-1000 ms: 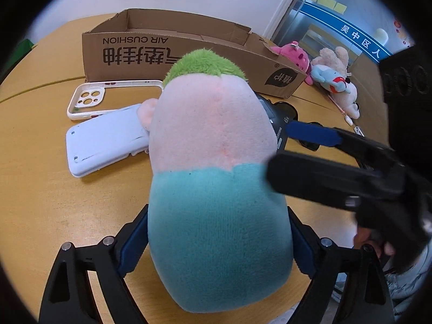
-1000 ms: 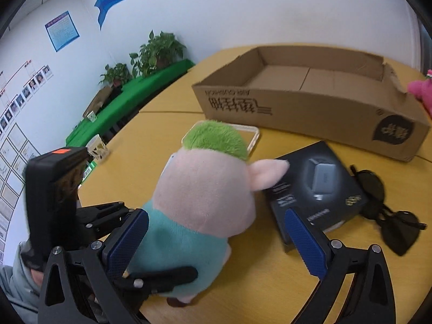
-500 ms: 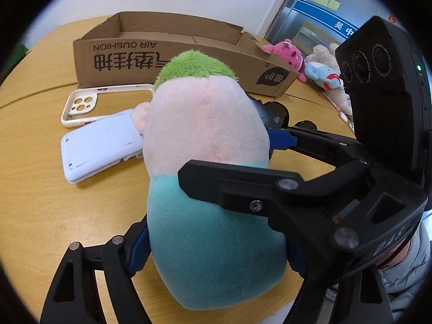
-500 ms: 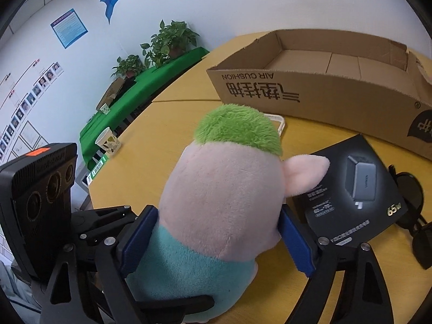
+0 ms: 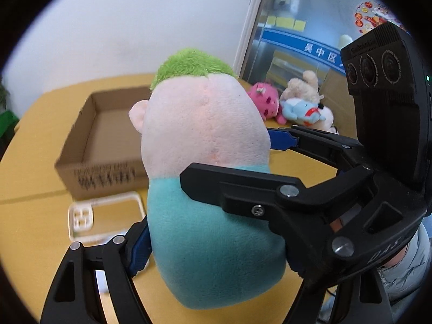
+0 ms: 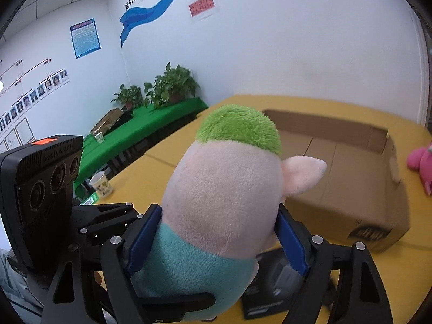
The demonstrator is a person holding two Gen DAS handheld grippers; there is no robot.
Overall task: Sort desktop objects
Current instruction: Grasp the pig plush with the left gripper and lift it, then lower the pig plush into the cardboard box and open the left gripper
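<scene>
Both the left gripper [image 5: 216,248] and right gripper [image 6: 216,232] clamp their fingers on the plush pig [image 5: 205,167], held clear above the counter [image 5: 32,216], so the carry calls for easing it into the cardboard box [image 6: 351,167]

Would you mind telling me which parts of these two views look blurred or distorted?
Left wrist view: the cardboard box and its print are motion-smeared, while the plush toy stays sharp; a dark fisheye rim rounds the corners. Right wrist view: the box's near corner is smeared too, the plush is crisp, and the wall lines bow.
</scene>
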